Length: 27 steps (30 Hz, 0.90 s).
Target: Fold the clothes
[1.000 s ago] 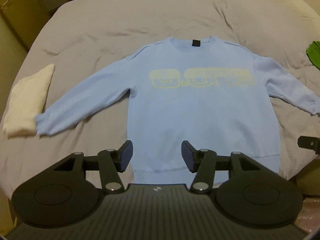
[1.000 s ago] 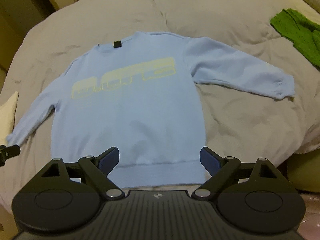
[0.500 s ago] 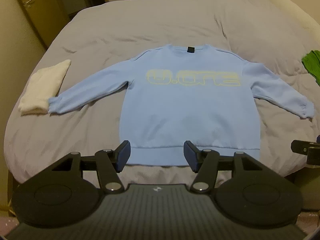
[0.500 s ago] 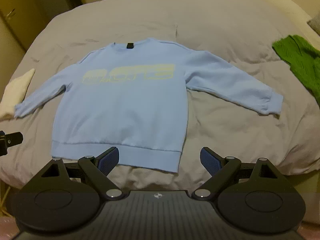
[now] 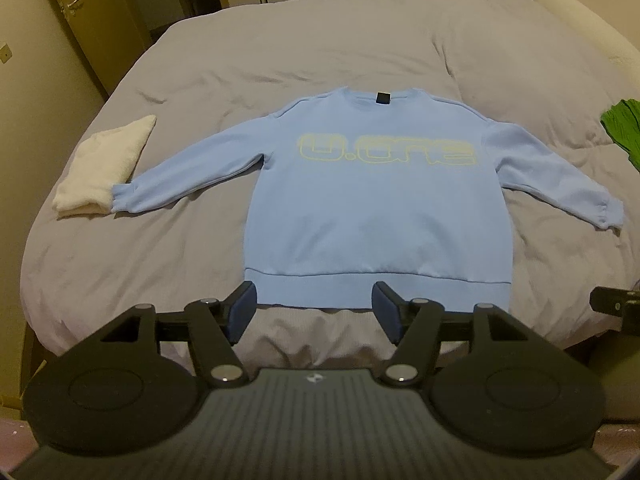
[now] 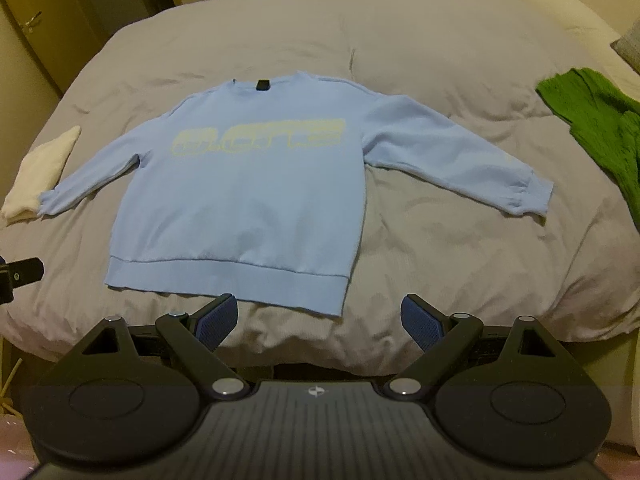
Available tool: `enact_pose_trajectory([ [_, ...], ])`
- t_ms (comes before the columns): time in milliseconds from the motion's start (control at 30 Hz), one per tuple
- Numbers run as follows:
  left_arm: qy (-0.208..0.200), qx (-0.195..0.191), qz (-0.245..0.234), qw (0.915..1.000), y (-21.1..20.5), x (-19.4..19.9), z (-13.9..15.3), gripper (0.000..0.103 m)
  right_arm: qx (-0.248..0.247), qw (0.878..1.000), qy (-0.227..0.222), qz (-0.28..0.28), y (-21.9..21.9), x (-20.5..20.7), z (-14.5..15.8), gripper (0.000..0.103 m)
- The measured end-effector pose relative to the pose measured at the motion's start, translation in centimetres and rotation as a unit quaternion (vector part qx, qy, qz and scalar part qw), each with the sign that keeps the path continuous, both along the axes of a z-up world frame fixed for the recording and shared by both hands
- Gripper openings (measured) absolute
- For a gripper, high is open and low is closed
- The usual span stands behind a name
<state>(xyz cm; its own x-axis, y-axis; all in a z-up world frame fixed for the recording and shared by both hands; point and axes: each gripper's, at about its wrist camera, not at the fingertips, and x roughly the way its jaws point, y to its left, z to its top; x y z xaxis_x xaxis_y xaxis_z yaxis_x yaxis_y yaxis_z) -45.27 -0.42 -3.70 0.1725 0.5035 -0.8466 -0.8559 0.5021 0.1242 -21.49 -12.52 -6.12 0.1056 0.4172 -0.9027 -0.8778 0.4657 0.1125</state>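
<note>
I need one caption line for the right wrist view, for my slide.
Open right gripper before a light blue sweatshirt spread flat on a grey bed, a green garment at right.

Dim, warm indoor light; soft, fisheye-curved edges.

The bed (image 5: 280, 60) carries a wrinkled grey duvet. A light blue sweatshirt (image 5: 376, 216) lies flat on it, face up, sleeves spread. A folded white cloth (image 5: 102, 168) touches the left cuff. A green garment (image 6: 596, 128) lies near the right edge.
</note>
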Motion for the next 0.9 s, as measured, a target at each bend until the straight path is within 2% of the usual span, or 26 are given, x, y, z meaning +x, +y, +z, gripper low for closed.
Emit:
enact_pose_trajectory([
  [267,0.008,-0.004,-0.003,1.0,-1.4,-0.4,0.1,0.062,-0.008,1.0,0.0,-0.008,-1.2,0.2,0.2,0.091],
  [333,0.012,-0.008,-0.002,0.9999,-1.7,-0.5,-0.1,0.063,-0.008,1.0,-0.002,-0.008,-1.5,0.2,0.3,0.1],
  [567,0.014,-0.01,0.002,0.9999,-2.1,-0.4,-0.2,0.063,-0.007,1.0,-0.003,-0.01,-2.0,0.5,0.3,0.1],
  [900,0.009,0.001,0.026,0.9996,-1.1,-0.8,-0.2,0.065,0.003,1.0,-0.005,0.012,-0.3,0.9,0.3,0.1],
])
